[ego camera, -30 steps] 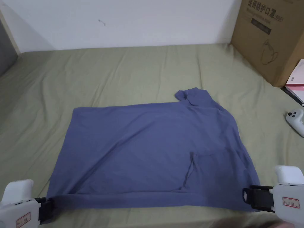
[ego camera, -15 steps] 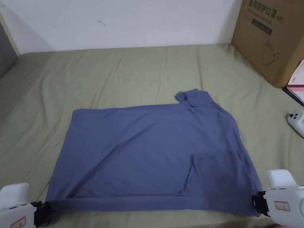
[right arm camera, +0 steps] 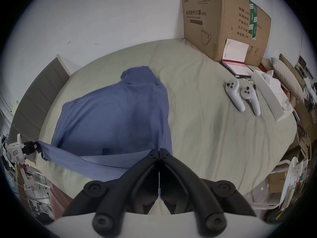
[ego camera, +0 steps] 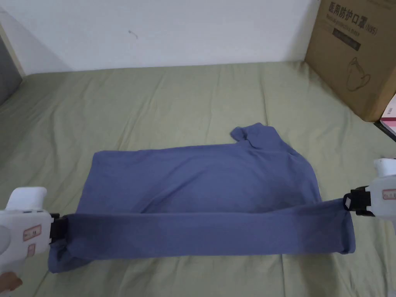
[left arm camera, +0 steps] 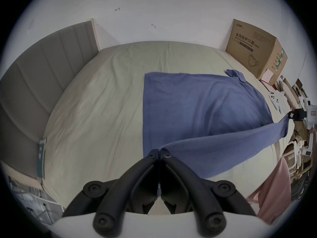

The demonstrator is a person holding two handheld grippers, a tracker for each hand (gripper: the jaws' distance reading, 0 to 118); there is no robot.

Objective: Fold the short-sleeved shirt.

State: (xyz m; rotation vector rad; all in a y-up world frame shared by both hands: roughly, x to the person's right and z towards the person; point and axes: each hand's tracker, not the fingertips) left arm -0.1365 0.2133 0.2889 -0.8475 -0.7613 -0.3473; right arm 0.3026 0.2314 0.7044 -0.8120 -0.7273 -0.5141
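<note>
The white hand-held left gripper with black jaws (ego camera: 62, 229) sits low at the person's left, its 2 jaws pressed together on the blue short-sleeved shirt's near edge (ego camera: 209, 232); a fingertip (ego camera: 8, 281) shows beneath it. The matching white right gripper (ego camera: 348, 201) is raised higher at the right, jaws likewise clamped on that edge.

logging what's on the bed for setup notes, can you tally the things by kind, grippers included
blue shirt: 1
grippers: 2, the left gripper and the right gripper, each shut on a near corner of the shirt
white controllers: 2
cardboard box: 1
pink and white booklet: 1
Total: 7
</note>
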